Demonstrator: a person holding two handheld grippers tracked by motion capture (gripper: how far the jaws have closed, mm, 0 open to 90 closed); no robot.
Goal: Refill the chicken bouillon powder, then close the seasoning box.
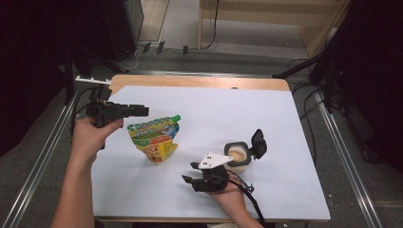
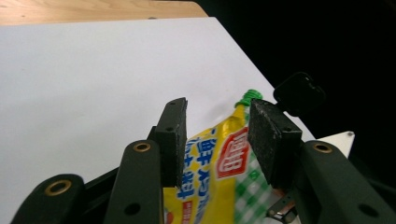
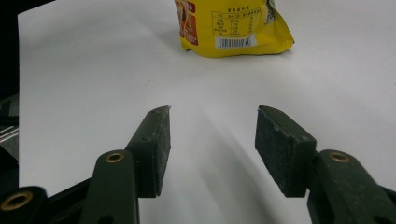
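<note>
So far nothing's gripped: left gripper (image 1: 142,110) fingers open beside the pouch (image 1: 154,137) mid-desk, right gripper (image 1: 190,173) open and empty near the front edge, opened cup (image 1: 237,156) waiting.

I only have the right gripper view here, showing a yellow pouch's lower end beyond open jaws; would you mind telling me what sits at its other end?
Observer: The pouch ends in a green screw cap, pointing toward the table's far side in the high view.
Operator: Thank you. Where is the left gripper?
Observer: The left gripper hovers by the pouch's cap end, jaws open, not pressing on it.
Operator: Anything else on the table?
Observer: A small cup with its black flip lid open stands right beside the right gripper.
</note>
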